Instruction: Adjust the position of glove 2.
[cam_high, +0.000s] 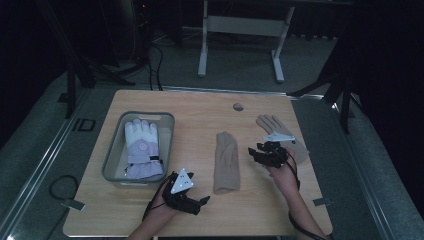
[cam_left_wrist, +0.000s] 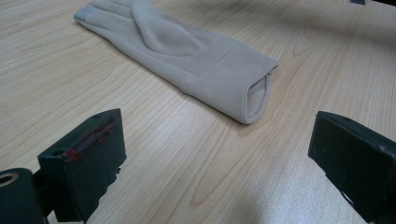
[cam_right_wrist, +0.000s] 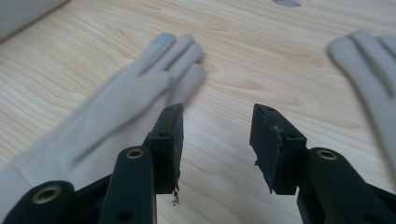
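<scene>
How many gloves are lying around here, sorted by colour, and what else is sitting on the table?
Beige gloves: 2, one in the middle of the table, one to its right partly under the right gripper
White and lilac padded glove: 1, inside the bin
Grey bin: 1
Hand-held grippers: 2, counting the left gripper
Total: 6 things

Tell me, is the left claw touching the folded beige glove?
Apart. In the left gripper view, bare wood separates the open left claw from the folded beige glove.
</scene>
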